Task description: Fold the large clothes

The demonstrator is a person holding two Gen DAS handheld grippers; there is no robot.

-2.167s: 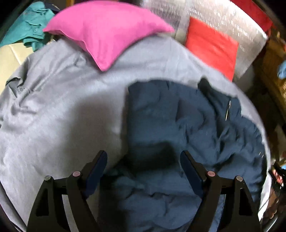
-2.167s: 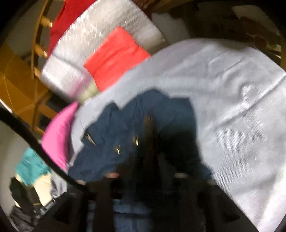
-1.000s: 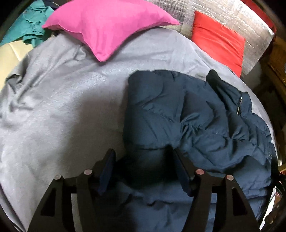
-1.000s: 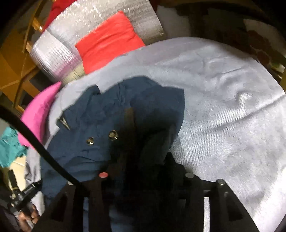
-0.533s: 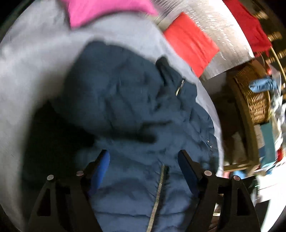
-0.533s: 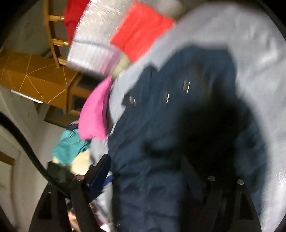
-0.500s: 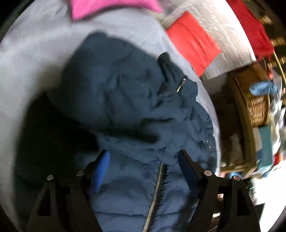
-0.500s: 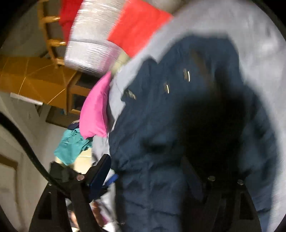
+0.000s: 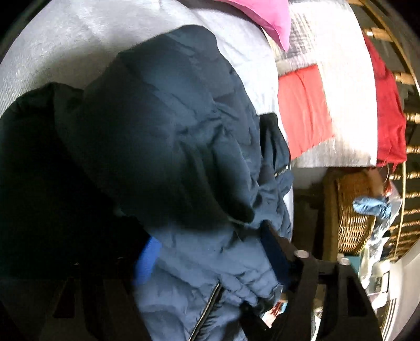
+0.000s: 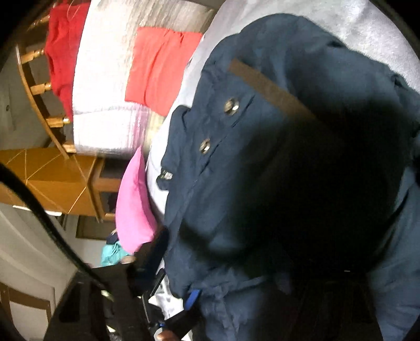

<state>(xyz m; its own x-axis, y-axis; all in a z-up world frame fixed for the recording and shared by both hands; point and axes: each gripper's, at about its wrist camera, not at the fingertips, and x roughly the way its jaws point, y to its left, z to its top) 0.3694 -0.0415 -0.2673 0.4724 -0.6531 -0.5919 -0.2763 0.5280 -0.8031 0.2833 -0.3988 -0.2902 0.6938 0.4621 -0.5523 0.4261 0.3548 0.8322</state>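
Navy padded jacket (image 9: 183,147) lies bunched on grey bedsheet (image 9: 65,39), pink pillow (image 9: 270,15) beyond it. Left gripper (image 9: 210,251) has just been closing, jacket fabric between its jaws; grip uncertain. Right gripper (image 10: 252,265) likewise, far finger lost in shadow.

The jacket (image 9: 183,136) lies on the bed (image 9: 65,39), pillows (image 9: 304,110) beyond.

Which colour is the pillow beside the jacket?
Pink pillow, clearest in the right wrist view.

I am angling both grippers downward. The left gripper (image 9: 210,257) has just been closing, fabric bunched between its fingers. The right gripper (image 10: 252,262) has likewise just been closing; its far finger is lost in shadow.
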